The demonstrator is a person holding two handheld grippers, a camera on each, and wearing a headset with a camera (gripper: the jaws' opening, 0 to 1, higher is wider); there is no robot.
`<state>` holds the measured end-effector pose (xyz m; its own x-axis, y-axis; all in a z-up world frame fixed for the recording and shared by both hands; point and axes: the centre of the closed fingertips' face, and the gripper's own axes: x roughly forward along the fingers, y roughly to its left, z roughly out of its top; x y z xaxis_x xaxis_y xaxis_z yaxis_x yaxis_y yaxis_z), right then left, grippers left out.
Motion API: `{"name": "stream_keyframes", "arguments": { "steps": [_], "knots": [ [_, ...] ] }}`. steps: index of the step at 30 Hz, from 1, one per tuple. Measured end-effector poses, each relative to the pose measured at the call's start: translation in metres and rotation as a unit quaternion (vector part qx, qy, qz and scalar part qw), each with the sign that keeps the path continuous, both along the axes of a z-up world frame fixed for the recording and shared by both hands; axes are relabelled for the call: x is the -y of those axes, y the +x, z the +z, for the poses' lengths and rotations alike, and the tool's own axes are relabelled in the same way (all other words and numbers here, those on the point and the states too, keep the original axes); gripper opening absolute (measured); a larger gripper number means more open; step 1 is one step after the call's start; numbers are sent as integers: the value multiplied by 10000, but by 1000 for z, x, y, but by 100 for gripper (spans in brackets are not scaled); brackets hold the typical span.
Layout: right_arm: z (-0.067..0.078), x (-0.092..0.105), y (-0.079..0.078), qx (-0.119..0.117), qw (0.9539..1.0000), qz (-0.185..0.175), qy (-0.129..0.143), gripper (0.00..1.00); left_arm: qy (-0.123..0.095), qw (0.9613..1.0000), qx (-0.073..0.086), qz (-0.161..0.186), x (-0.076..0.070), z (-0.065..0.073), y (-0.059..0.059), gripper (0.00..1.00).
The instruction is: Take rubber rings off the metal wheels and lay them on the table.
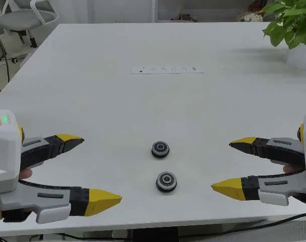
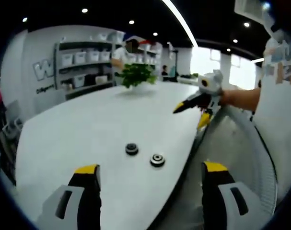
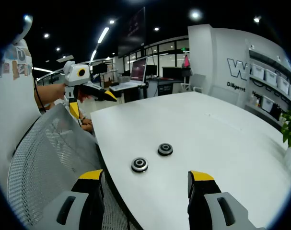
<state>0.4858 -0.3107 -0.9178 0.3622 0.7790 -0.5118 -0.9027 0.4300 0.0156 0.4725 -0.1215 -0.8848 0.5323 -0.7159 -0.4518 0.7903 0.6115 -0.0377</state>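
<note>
My two tongs hang released and empty over the near edge of the wide white matte table (image 1: 92, 91). The left gripper (image 1: 101, 169) is on one side and the right gripper (image 1: 222, 165) on the other, their yellow-tipped jaws spread wide and pointing inward toward each other. Between them, well apart from both, lie two small round metal wheels, flat on the tabletop. The nearer wheel (image 1: 166, 182) sits close to the table edge and the farther wheel (image 1: 160, 149) just beyond it, near each other but not touching. The black rubber rings (image 1: 158, 182) look to be seated around both rims, though they are too small for me to be sure of the fit.

I judge this to be the very start — no ring lies loose on the table yet, so the step in hand is the first approach. The next move calls for bringing one pair of tips down low to pin a wheel by its hub, since it looks light enough to skid. Then I would nip the rubber edge with the other pair and peel it outward.
</note>
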Motion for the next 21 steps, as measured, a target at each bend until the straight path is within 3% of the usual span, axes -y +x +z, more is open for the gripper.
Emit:
{"name": "stream_keyframes", "arguments": {
  "steps": [10, 21],
  "knots": [
    [-1, 2, 2, 29, 10000, -16, -63, 52, -7, 10000, 3, -1, 0, 0, 1, 90],
    [-2, 4, 5, 43, 9999, -96, -83, 58, 10, 10000, -3, -1, -1, -1, 1, 90]
  ]
}}
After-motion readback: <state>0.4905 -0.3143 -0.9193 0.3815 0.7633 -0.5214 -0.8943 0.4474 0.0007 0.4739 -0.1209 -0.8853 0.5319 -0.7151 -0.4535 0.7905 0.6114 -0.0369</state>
